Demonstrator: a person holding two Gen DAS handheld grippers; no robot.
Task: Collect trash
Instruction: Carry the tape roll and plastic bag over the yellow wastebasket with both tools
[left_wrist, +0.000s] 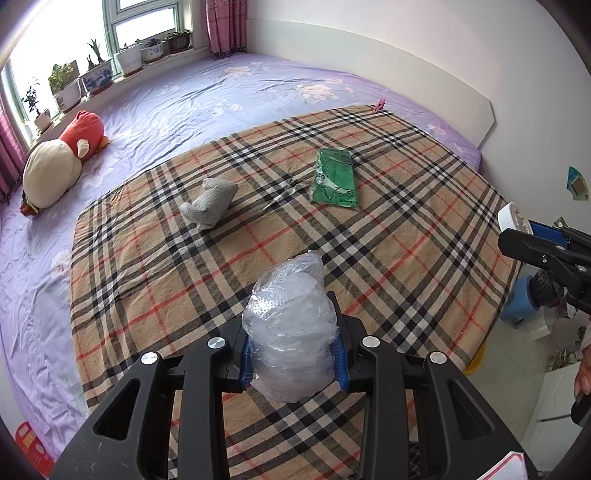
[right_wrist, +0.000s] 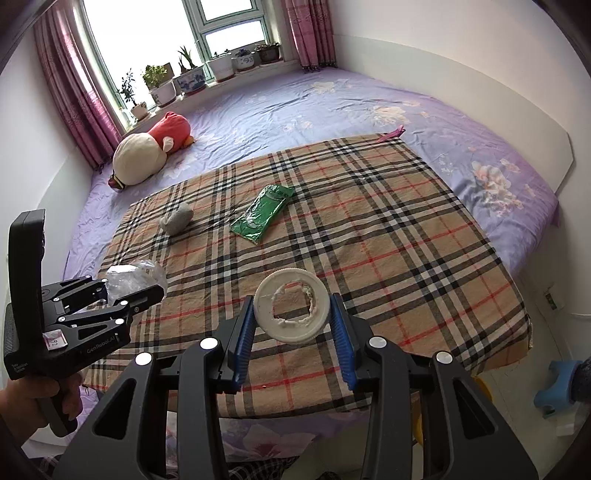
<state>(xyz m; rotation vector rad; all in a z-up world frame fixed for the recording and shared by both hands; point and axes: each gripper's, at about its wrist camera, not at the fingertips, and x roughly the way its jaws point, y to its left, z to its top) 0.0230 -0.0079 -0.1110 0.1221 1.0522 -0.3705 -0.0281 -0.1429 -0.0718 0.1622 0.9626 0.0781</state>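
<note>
Clamping crumpled plastic bag (left_wrist: 291, 332) between left tongs (left_wrist: 293, 354), right tongs (right_wrist: 295, 332) gripping white ring (right_wrist: 291, 306)

Plaid blanket (left_wrist: 406, 229) mostly open; only grey sock (left_wrist: 209, 203), green packet (left_wrist: 335, 180) obstruct mid-blanket

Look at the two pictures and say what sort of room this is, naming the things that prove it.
Most likely a bedroom in a home. A wide bed with a purple flowered sheet fills the room, a plush toy lies on it, and potted plants line the curtained window sill.
</note>
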